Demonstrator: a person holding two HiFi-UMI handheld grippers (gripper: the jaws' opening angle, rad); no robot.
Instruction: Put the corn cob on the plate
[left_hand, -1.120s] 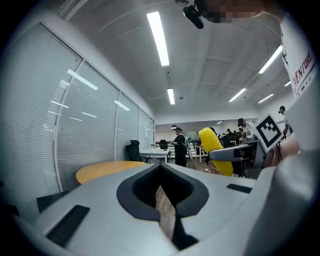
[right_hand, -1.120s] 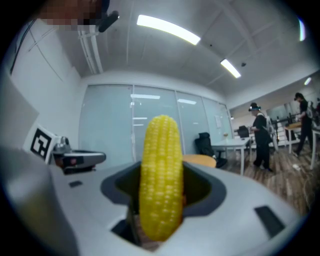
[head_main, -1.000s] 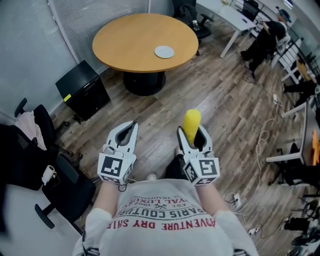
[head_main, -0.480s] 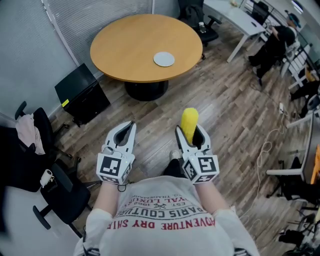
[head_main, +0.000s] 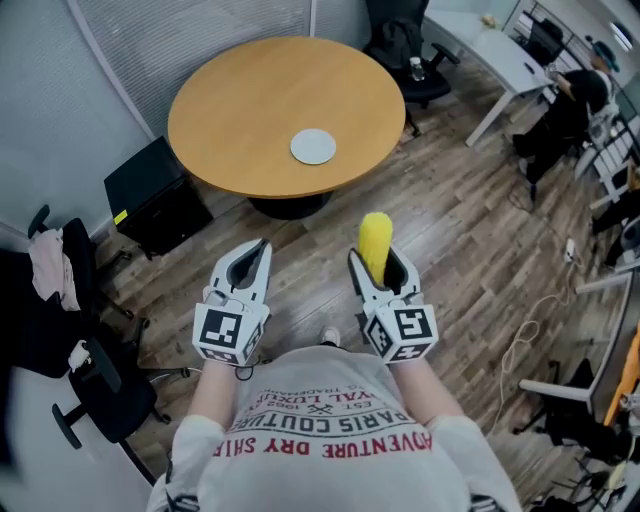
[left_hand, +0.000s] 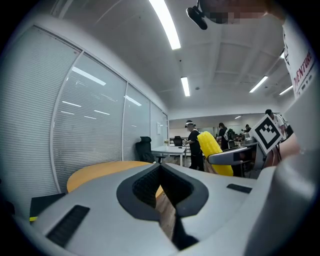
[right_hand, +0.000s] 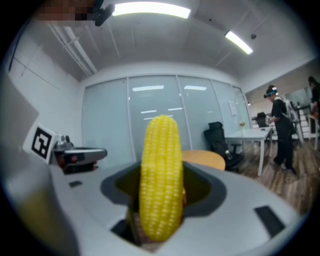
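Observation:
A yellow corn cob (head_main: 376, 243) (right_hand: 160, 175) stands upright between the jaws of my right gripper (head_main: 380, 275), which is shut on it. It also shows at the right of the left gripper view as the corn cob (left_hand: 214, 151). A small pale round plate (head_main: 314, 147) lies on the round wooden table (head_main: 250, 100), well ahead of both grippers. My left gripper (head_main: 248, 268) (left_hand: 162, 187) is held beside the right one, its jaws closed together with nothing between them. Both grippers hang over the wood floor, short of the table.
A black cabinet (head_main: 155, 195) stands left of the table, and black office chairs (head_main: 95, 375) sit at the lower left. A white desk (head_main: 490, 55) and a person (head_main: 565, 110) are at the upper right. Cables (head_main: 540, 320) lie on the floor at right.
The table and plate have come nearer and shifted left in the head view as I walk forward. Both grippers keep their pose, the corn still held.

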